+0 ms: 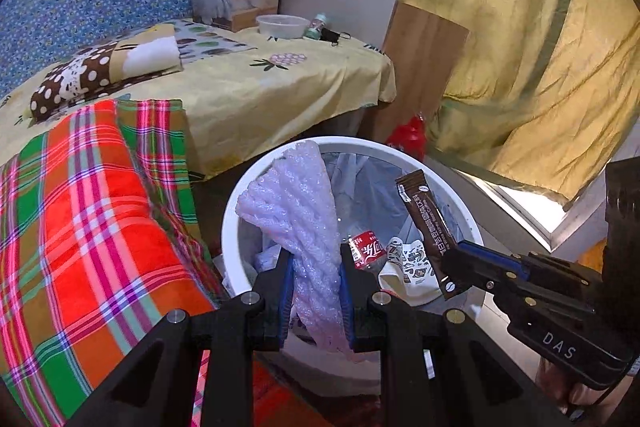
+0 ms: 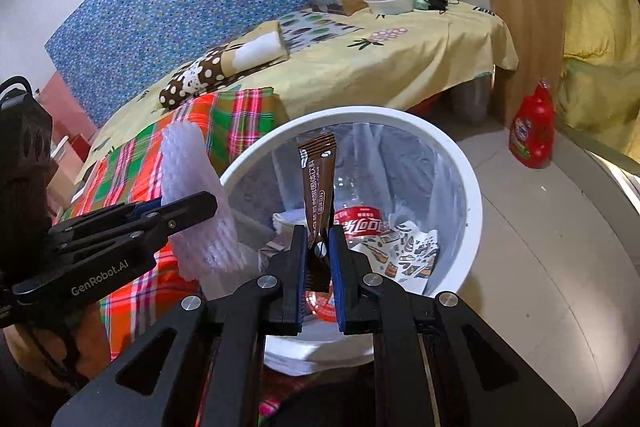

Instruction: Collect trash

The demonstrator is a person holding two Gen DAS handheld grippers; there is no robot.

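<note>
Left gripper (image 1: 316, 291), jaws pinching a foam net (image 1: 296, 195): light, soft, springy, held near its lower end over the bin (image 1: 230, 211) rim. Right gripper (image 2: 319, 259), jaws pinching a sachet (image 2: 316, 183): thin, limp, slick, above the bin mouth. Bed (image 1: 280, 95) close behind; floor (image 2: 540, 267) open to the right.

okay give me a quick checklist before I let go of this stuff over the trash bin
1. Left gripper clamped on the foam net: ok.
2. Right gripper clamped on the brown sachet: ok.
3. Sachet over the white bin opening: ok.
4. Foam net fully over the opening: cannot tell; in the right wrist view it sits at the rim.
5. Bin has room above the bottle and paper: ok.
</note>
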